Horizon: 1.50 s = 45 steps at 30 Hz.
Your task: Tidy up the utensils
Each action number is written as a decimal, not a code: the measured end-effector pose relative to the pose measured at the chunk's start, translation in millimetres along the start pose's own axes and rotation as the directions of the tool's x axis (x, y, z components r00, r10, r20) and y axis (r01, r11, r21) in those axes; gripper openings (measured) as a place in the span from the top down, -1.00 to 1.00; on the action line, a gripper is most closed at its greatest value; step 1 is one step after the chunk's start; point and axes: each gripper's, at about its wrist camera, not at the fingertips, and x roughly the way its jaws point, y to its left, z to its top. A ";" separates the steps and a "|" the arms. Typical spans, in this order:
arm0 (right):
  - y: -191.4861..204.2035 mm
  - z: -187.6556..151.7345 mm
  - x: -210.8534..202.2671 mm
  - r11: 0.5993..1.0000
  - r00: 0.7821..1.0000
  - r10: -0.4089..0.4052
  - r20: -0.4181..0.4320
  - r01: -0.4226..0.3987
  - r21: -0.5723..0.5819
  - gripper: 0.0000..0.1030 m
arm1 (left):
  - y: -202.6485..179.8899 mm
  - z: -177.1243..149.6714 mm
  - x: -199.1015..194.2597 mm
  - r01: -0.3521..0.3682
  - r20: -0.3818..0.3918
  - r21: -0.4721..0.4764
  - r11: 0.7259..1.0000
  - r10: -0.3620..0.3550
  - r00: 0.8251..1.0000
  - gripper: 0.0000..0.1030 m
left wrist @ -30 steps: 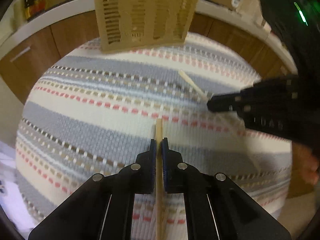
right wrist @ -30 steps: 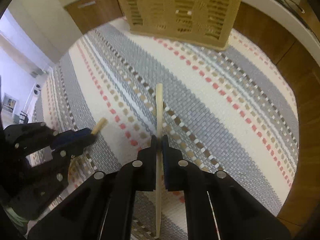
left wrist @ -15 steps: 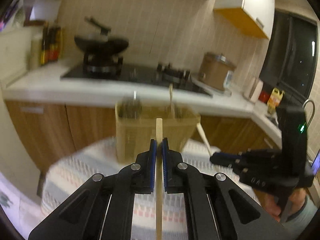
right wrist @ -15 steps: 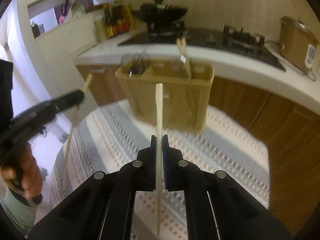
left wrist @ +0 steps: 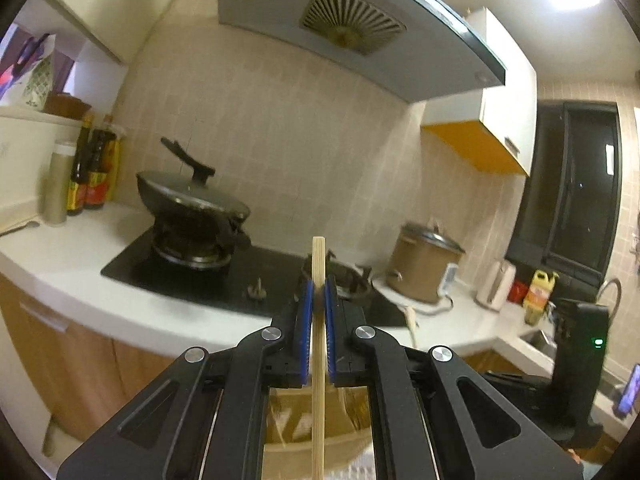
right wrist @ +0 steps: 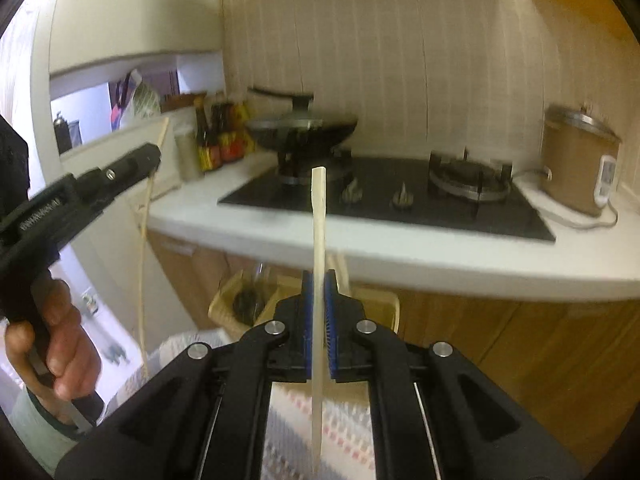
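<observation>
My left gripper point(left wrist: 319, 284) is shut on a wooden chopstick point(left wrist: 319, 344) that stands upright between its blue pads. My right gripper point(right wrist: 319, 276) is shut on a second, paler chopstick point(right wrist: 318, 240), also upright. Both are lifted high, level with the kitchen counter. The tan utensil basket point(right wrist: 384, 308) sits below and behind the right gripper, mostly hidden by its fingers; it holds dark utensils and light sticks. In the left wrist view the basket point(left wrist: 288, 428) shows under the fingers. The left gripper point(right wrist: 152, 154) also shows at the left of the right wrist view, its chopstick point(right wrist: 142, 264) hanging down.
The striped tablecloth point(right wrist: 288, 420) lies below. Behind is a white counter point(right wrist: 440, 256) with a black hob point(right wrist: 400, 200), a wok point(left wrist: 188, 200), sauce bottles point(left wrist: 86, 172) and a brown rice cooker point(left wrist: 424, 268). The right gripper's body point(left wrist: 576, 364) stands at the right of the left view.
Both grippers have lifted their chopsticks off the tablecloth and tilted upward, so the views swung from the cloth to the basket and then up to the counter and stove.
</observation>
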 end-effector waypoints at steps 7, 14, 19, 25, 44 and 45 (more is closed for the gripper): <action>2.0 22.4 15.2 0.996 0.991 -0.073 0.110 0.079 -0.051 0.92 | 15.1 -0.7 31.1 -0.034 0.081 -0.025 0.999 0.036 0.996 0.93; -16.9 25.1 36.8 0.990 0.963 -0.139 0.230 0.138 0.019 0.92 | 30.2 -10.4 61.6 -0.153 0.152 -0.016 0.988 0.154 0.976 0.93; -32.6 14.2 63.6 0.992 0.965 -0.126 0.229 0.116 0.055 0.92 | 38.4 -20.6 74.2 -0.171 0.157 -0.018 0.985 0.172 0.973 0.93; -32.2 -6.6 79.6 0.991 0.964 -0.132 0.232 0.130 0.022 0.92 | 38.4 -39.1 80.9 -0.180 0.146 0.023 0.983 0.174 0.974 0.93; -11.6 -56.1 -7.0 0.993 0.966 -0.121 0.231 0.121 0.014 -0.06 | 44.2 -55.0 -20.5 -0.175 0.084 -0.014 0.984 0.176 0.981 -0.01; -10.3 -58.1 -12.4 0.992 0.965 -0.122 0.232 0.121 0.019 -0.06 | 42.1 -55.3 -28.8 -0.175 0.078 -0.008 0.985 0.175 0.982 -0.11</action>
